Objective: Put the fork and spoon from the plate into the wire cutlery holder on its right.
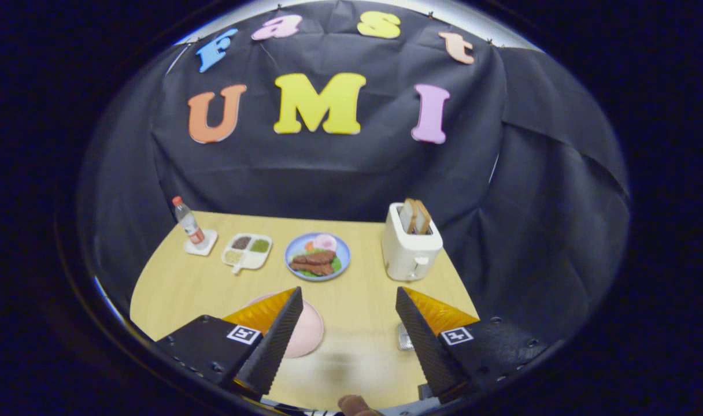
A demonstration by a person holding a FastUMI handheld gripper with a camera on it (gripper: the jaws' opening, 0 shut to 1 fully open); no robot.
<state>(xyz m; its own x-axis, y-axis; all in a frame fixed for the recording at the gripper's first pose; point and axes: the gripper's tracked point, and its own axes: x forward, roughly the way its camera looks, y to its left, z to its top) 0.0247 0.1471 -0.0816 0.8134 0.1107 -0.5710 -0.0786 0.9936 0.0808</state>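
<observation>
Gripper (348,303) in my hand hangs above the near part of the tabletop (357,289), its two fingers spread wide apart with nothing between them but bare wood. Behind my left finger (276,335) lies the pink plate (305,332), close to the near edge of the tabletop; the finger covers most of it, and I cannot make out the fork or the spoon on what little shows. Just beside my right finger (424,335), towards the near right corner, a small patch of silvery mesh (404,338) peeks out; it may be the wire cutlery holder, though too little of it shows to be sure.

Farther back, around the middle of the tabletop, sits a blue plate (317,256) with brown meat, some greens and a pale pink piece on it. To its left is a white divided dish (247,251) with brown, green and yellowish fillings. Near the far left corner a clear bottle (188,222) with a red cap stands upright on a white coaster (201,242). At the right edge stands a white toaster (410,245) with slices of bread (416,216) sticking up out of its slots.
</observation>
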